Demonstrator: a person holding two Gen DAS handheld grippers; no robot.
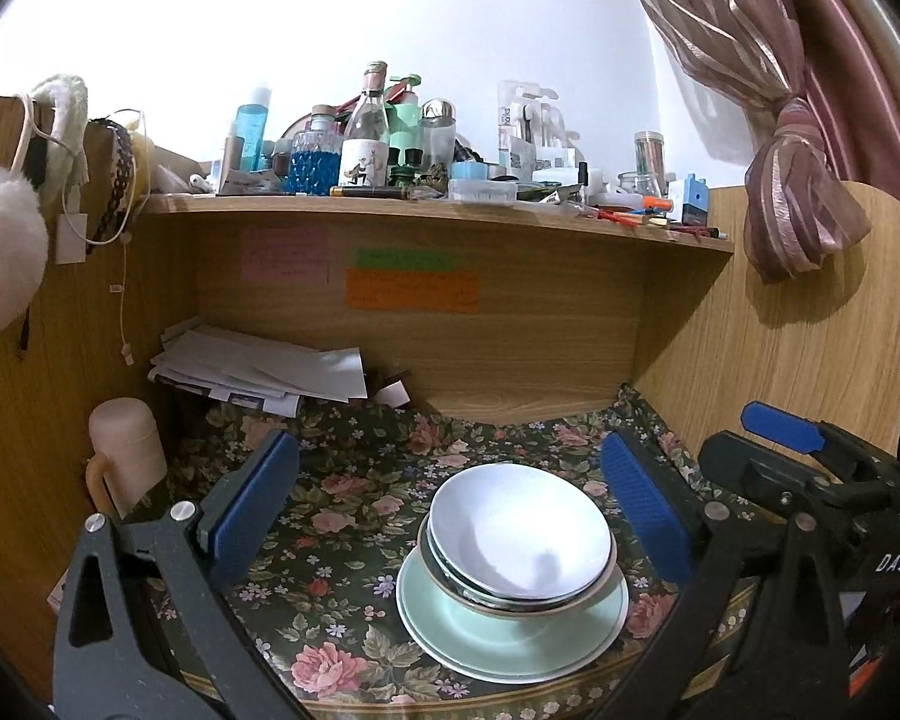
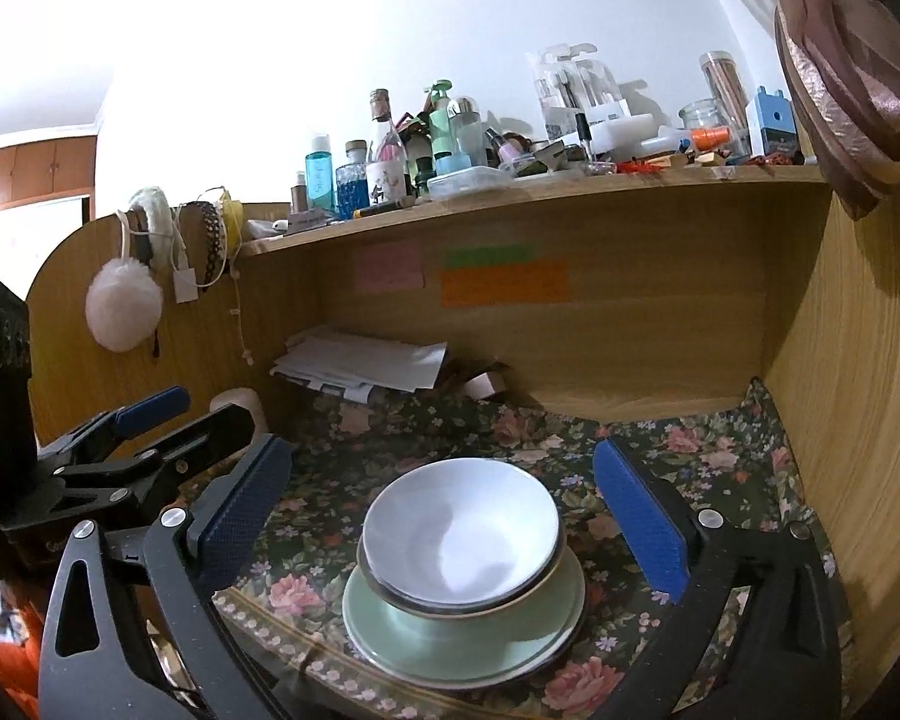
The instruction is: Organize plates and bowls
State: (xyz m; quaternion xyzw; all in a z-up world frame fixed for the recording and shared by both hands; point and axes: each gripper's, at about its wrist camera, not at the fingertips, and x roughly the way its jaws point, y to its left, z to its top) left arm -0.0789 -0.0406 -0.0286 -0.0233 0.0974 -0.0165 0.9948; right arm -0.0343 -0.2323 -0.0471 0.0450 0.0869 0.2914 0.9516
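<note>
Wooden desk alcove with floral tablecloth (image 1: 342,480), sticky notes (image 1: 411,291) illegible, stacked bowls (image 1: 525,540) on green plates (image 1: 510,642) near front edge, left gripper (image 1: 450,516) and right gripper (image 2: 444,522) both spread wide, empty, flanking stack.

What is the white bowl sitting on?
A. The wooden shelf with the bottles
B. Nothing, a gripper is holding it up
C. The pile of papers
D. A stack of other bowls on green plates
D: the white bowl is nested on top of other bowls, which rest on the green plates on the flowery cloth, with both grippers open around it.
</note>
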